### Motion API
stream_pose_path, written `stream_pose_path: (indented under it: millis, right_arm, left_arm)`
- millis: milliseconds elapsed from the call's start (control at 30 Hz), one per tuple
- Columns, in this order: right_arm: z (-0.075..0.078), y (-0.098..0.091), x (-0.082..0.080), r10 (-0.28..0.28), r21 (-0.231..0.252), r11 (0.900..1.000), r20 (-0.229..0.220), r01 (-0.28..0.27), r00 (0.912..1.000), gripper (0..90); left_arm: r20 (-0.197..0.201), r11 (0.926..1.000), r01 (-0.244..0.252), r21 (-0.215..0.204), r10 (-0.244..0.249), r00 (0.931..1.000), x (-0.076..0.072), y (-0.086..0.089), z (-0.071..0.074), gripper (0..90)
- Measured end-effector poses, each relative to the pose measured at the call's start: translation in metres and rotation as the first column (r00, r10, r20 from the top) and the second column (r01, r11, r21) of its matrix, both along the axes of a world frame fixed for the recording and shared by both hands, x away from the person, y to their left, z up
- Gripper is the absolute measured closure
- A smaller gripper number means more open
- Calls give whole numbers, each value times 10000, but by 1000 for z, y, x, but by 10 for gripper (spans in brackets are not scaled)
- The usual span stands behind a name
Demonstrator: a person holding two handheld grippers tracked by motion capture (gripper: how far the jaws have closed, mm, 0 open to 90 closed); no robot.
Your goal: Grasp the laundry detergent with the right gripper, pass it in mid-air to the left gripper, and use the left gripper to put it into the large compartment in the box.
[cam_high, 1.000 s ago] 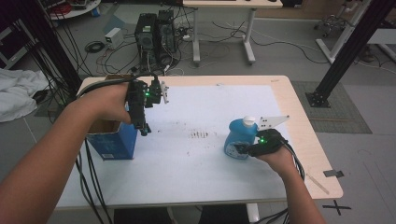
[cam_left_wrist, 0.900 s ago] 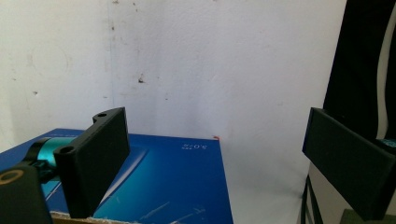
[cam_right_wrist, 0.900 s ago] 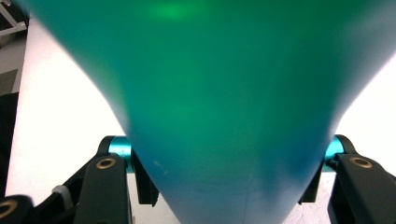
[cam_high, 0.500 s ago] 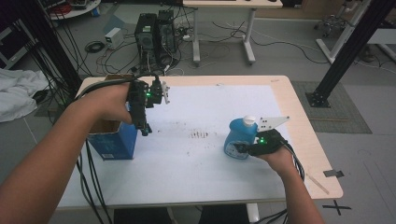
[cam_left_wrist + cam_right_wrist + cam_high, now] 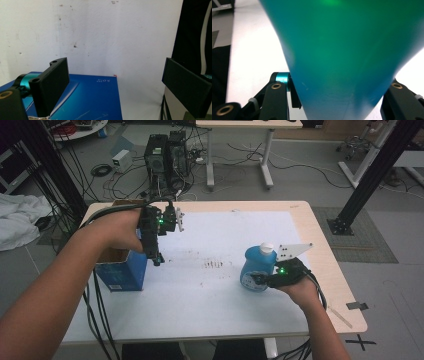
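A blue liquid bottle (image 5: 256, 267) with a white cap (image 5: 267, 248) stands at the right of the white table mat (image 5: 215, 290). My right gripper (image 5: 260, 280) is shut on its lower body from the near right side. In the right gripper view the blue-green bottle (image 5: 342, 50) sits between the two jaws of the right gripper (image 5: 337, 105). An open blue cardboard box (image 5: 122, 275) stands at the left. My left gripper (image 5: 156, 259) hangs over the box's right edge, pointing down. In the left gripper view the left gripper (image 5: 116, 70) is open and holds nothing, above the blue box (image 5: 95, 100).
The wooden table edge (image 5: 320, 240) borders the mat on the right. Dark smudges (image 5: 214, 264) mark the mat's middle. Black cables (image 5: 97, 320) trail off the near left edge. On the floor behind stand computer towers (image 5: 165, 155) and another desk.
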State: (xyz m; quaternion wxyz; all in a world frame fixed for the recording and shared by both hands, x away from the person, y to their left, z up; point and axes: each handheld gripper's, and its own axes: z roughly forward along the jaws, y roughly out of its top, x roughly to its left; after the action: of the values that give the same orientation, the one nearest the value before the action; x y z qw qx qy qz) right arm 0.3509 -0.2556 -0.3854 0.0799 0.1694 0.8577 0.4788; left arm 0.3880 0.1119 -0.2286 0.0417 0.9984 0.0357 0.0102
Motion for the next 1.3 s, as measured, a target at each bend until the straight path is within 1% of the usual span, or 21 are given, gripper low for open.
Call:
stream_pose_path:
  millis: [33,67,100,167,200,233,267,300,333,367,533,567,667,867,933,1000,1167,1300]
  right_arm:
    - [0,0,0,0,0,10000,0,0,10000,467]
    - [3,2,-2,84,-6,10000,47,-84,10000,467]
    - [11,7,-6,309,-75,9995,137,-308,9994,467]
    - [14,10,-8,367,-113,9993,176,-365,9992,467]
    - [18,15,-10,531,-161,9985,216,-528,9984,467]
    - [18,15,-10,531,-161,9985,216,-528,9984,467]
    - [21,20,-13,687,-163,9975,230,-684,9974,467]
    - [21,20,-13,687,-163,9975,230,-684,9974,467]
    - [23,26,-15,863,-158,9962,302,-858,9958,467]
    - [23,26,-15,863,-158,9962,302,-858,9958,467]
    - [24,40,-17,1245,-246,9920,309,-1237,9917,466]
    - [24,40,-17,1245,-246,9920,309,-1237,9917,466]
    - [23,48,-18,1414,-309,9896,260,-1405,9896,466]
    - [22,62,-20,1764,-433,9836,279,-1752,9839,466]
    - [22,66,-20,1850,-482,9818,261,-1836,9824,466]
    - [21,69,-21,1908,-506,9806,251,-1893,9813,466]
    - [21,73,-20,2007,-506,9786,227,-1994,9794,467]
    - [21,75,-19,2060,-516,9775,224,-2047,9783,467]
  left_arm:
    - [0,10000,0,0,0,10000,0,0,0,74]
    - [0,10000,0,0,0,10000,0,0,0,74]
    - [7,10000,41,84,-41,10000,-3,-2,-1,74]
    - [-3,10000,50,86,-50,10000,-4,-3,-1,74]
    - [-21,9999,80,92,-80,10000,-5,-4,-2,74]
    - [-32,9998,133,122,-133,9999,-6,-6,-1,74]
    - [-24,9997,234,106,-234,9997,-8,-8,-1,74]
    - [-24,9997,234,106,-234,9997,-8,-8,-1,74]
    - [-16,9996,269,88,-269,9996,-10,-10,-1,74]
    - [5,9995,316,78,-316,9995,-11,-12,0,74]
    - [32,9986,536,-36,-536,9986,-18,-20,1,74]
    - [32,9986,536,-36,-536,9986,-18,-20,1,74]
    - [19,9978,667,39,-667,9978,-20,-27,0,75]
    - [-46,9952,975,-1,-975,9952,-24,-45,-2,74]
    - [-30,9932,1166,-25,-1166,9932,-25,-52,-2,74]
    - [30,9913,1309,-125,-1309,9914,-25,-61,-3,74]
    - [10,9871,1558,-360,-1559,9878,-26,-82,-5,74]
    - [65,9820,1826,-491,-1825,9832,-30,-98,-6,74]
